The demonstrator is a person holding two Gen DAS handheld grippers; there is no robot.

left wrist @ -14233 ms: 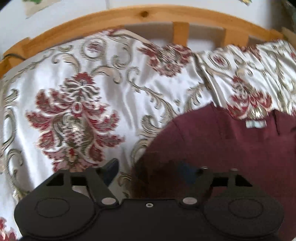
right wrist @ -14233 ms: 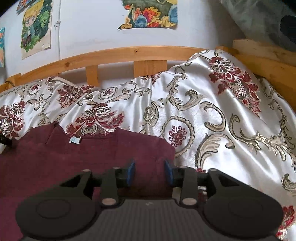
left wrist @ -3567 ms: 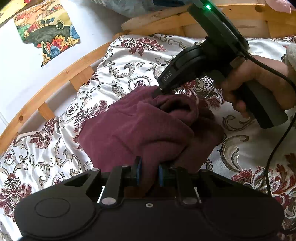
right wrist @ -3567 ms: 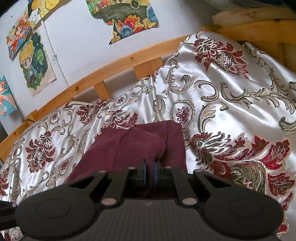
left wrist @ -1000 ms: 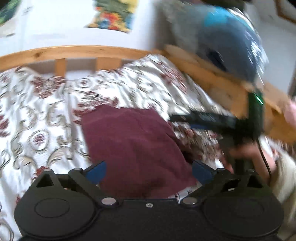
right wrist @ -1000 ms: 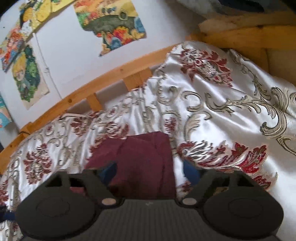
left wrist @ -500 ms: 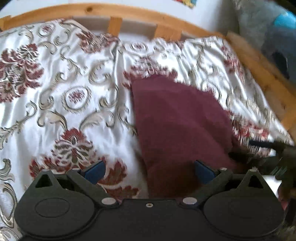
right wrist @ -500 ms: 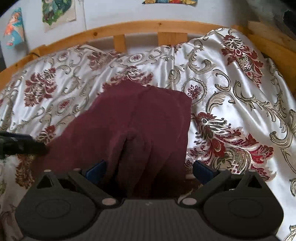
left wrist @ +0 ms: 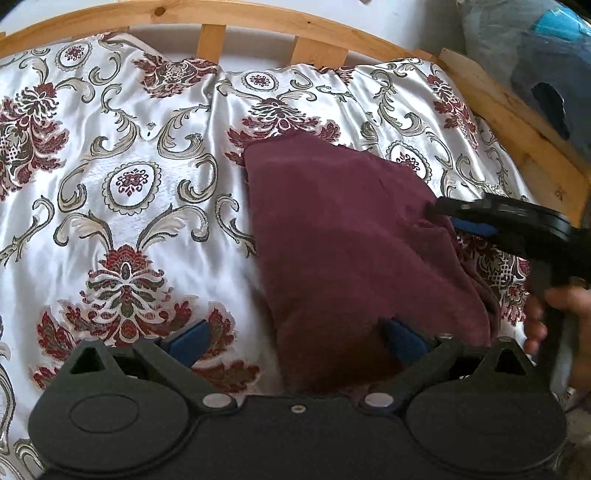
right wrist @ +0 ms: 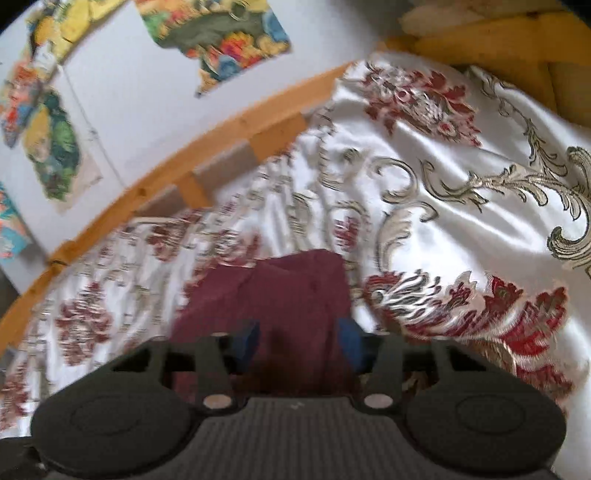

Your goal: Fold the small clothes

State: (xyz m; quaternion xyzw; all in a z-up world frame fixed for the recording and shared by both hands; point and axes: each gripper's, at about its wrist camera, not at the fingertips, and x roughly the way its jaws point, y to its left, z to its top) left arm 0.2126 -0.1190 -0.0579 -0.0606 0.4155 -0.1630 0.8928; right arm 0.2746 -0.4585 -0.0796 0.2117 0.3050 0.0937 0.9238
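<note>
A dark maroon garment [left wrist: 347,236] lies folded into a compact shape on the patterned satin bedspread [left wrist: 122,206]. My left gripper [left wrist: 295,339] hovers open and wide at the garment's near edge, so the cloth's corner lies between its blue pads [left wrist: 188,341] without being pressed. My right gripper [left wrist: 443,218], held by a hand [left wrist: 554,306], reaches in over the garment's right edge. In the right wrist view the garment [right wrist: 295,291] sits between the right gripper's [right wrist: 298,339] pads. Those jaws are closing, with a gap still showing around the cloth.
A wooden bed rail [left wrist: 258,22] with slats curves along the far side and runs down the right [left wrist: 517,129]. A grey and blue bundle [left wrist: 535,55] rests beyond that rail. Colourful posters [right wrist: 218,33] hang on the white wall.
The right gripper's jaws have narrowed from wide open around the garment. Its view has swung up toward the wall. The left gripper has barely moved in the last half second.
</note>
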